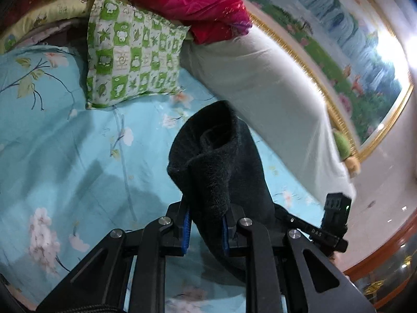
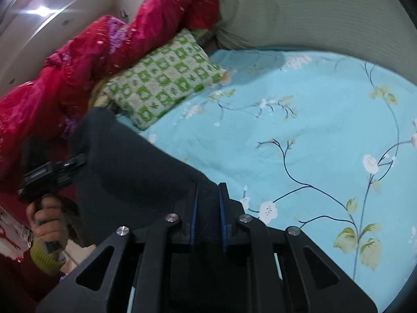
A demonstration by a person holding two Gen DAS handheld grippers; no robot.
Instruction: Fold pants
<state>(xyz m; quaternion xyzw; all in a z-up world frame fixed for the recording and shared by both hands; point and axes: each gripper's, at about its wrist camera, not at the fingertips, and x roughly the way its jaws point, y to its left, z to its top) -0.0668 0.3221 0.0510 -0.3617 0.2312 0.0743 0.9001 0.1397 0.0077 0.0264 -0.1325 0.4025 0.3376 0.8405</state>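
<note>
The pants [image 1: 219,161] are dark, fuzzy fabric, held up above the bed by both grippers. My left gripper [image 1: 206,224] is shut on one bunched end, which rises in a roll past its blue pads. My right gripper [image 2: 208,208] is shut on another part of the pants [image 2: 135,167], which stretch away to the left as a taut dark sheet. The left gripper [image 2: 49,172] also shows at the left edge of the right wrist view, held by a hand. The right gripper [image 1: 335,216] shows at the right of the left wrist view.
The bed has a light blue floral sheet [image 1: 78,156] [image 2: 299,135]. A green checked pillow [image 1: 130,60] [image 2: 161,83], a red quilt [image 1: 198,2] [image 2: 99,60] and a pale bolster [image 1: 260,83] [image 2: 299,13] lie at its far side. A framed landscape picture [image 1: 338,39] hangs on the wall.
</note>
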